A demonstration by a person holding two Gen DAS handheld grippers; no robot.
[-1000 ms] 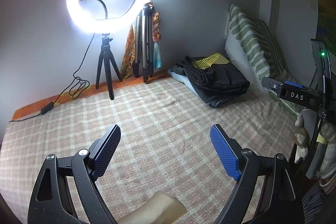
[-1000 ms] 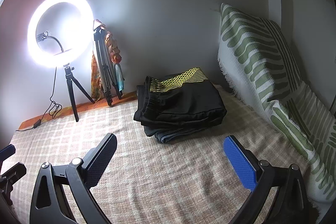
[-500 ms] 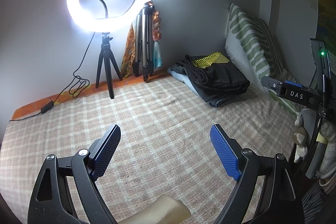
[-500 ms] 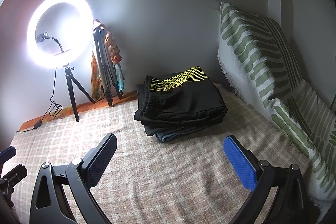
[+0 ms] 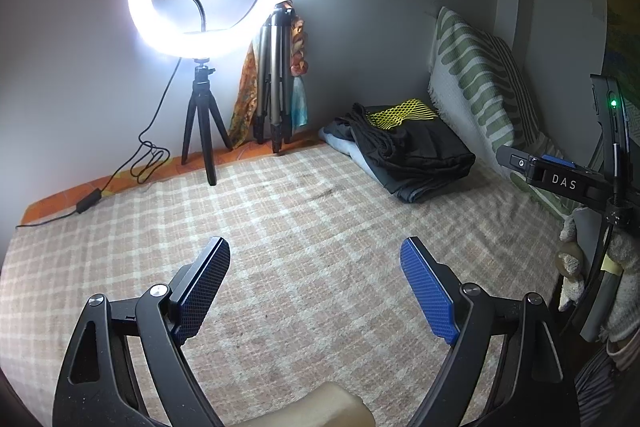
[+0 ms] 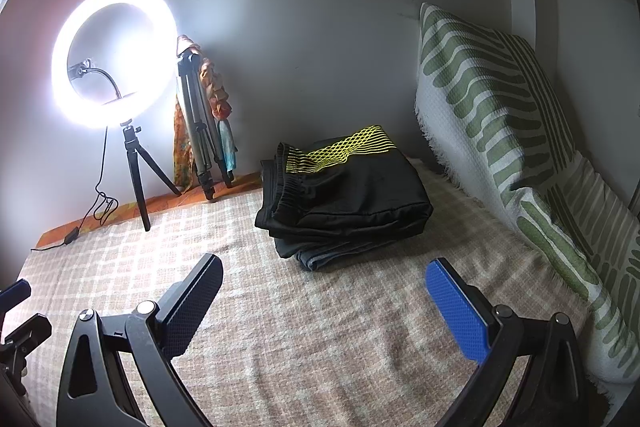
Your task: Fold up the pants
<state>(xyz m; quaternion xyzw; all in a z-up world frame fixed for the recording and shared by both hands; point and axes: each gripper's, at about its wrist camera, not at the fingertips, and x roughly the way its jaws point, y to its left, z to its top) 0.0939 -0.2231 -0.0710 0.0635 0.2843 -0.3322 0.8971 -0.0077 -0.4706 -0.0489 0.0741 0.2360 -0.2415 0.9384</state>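
Lying folded at the bed's (image 6: 360,347) far right corner, the pants (image 6: 352,195) sat nearer the right gripper (image 6: 332,307); both it and the left gripper (image 5: 316,287) gaped wide, empty.

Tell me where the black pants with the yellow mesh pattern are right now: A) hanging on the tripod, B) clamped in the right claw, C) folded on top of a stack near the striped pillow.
C: the black pants lie folded atop a stack beside the striped pillow; both claws are open.

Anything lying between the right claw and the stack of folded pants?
No. In the right wrist view, only bare checkered blanket lies between the open right claw and the stack of folded pants.
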